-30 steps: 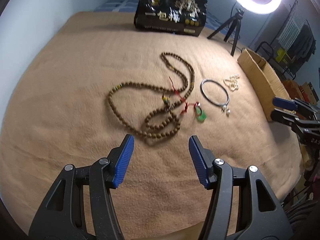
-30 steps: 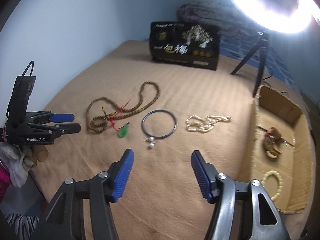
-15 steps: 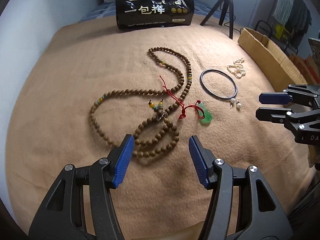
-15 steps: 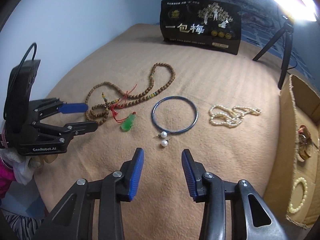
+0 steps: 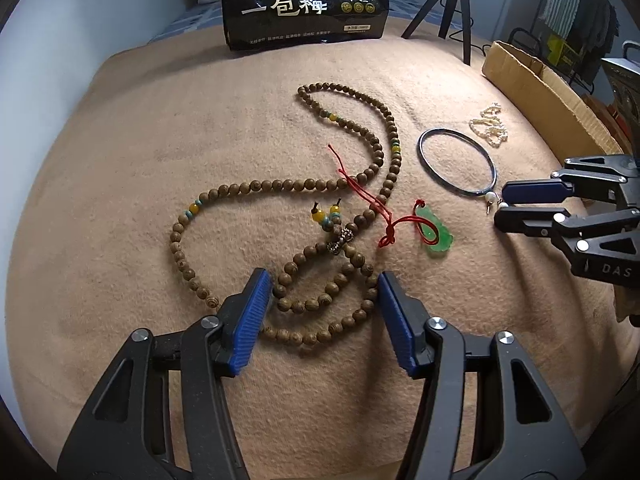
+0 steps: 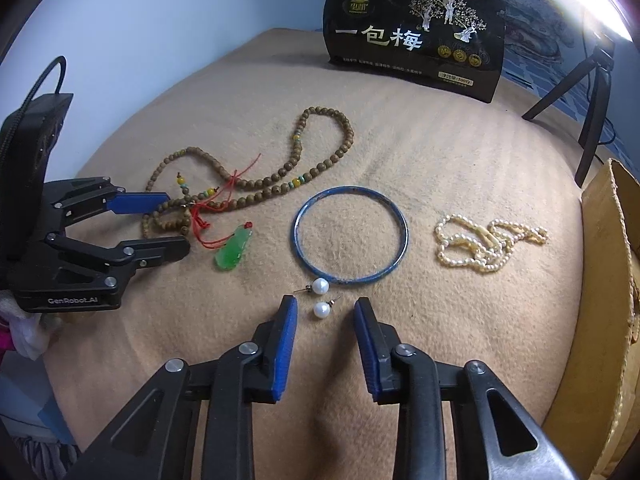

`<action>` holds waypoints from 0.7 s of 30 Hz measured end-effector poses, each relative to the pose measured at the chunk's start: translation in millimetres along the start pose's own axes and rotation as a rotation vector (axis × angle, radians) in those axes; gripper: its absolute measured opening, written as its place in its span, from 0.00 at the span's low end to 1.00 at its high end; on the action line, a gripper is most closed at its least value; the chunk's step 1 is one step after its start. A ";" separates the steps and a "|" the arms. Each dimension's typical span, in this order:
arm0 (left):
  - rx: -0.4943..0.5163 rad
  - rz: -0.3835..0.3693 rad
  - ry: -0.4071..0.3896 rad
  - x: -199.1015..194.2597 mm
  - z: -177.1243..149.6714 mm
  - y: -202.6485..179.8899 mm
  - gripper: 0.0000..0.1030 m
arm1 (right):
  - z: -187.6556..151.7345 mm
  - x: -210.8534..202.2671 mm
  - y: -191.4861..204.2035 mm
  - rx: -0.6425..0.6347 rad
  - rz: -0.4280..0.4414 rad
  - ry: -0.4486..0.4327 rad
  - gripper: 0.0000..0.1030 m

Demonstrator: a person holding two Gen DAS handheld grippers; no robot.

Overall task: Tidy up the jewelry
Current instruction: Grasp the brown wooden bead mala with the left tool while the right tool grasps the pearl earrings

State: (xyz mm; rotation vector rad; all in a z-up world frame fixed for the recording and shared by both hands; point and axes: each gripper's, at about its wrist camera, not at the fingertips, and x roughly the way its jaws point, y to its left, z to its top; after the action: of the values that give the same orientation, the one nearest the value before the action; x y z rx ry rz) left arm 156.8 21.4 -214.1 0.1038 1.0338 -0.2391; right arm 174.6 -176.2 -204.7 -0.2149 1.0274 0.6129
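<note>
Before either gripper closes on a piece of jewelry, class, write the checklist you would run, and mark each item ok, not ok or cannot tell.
1. Left gripper open: ok.
2. Wooden bead necklace loops lie between its fingers: ok.
3. Red cord of the green pendant free of the beads: not ok, it crosses them.
4. Right gripper open: ok.
5. Near pearl earring between its fingers: ok.
6. Fingers touching the blanket: cannot tell.

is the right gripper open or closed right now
Open. The right gripper has its blue pads apart, straddling a pearl earring on the blanket without touching it.
</note>
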 end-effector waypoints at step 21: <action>-0.120 -0.035 -0.021 -7.1 2.4 26.0 0.10 | -1.5 -11.0 -0.9 0.004 -0.028 -0.008 0.07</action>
State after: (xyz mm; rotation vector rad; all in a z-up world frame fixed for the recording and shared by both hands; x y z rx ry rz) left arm 161.8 47.1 -207.5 -0.0254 1.0277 -0.2090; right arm 170.0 -181.7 -196.2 -0.2231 1.0163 0.5858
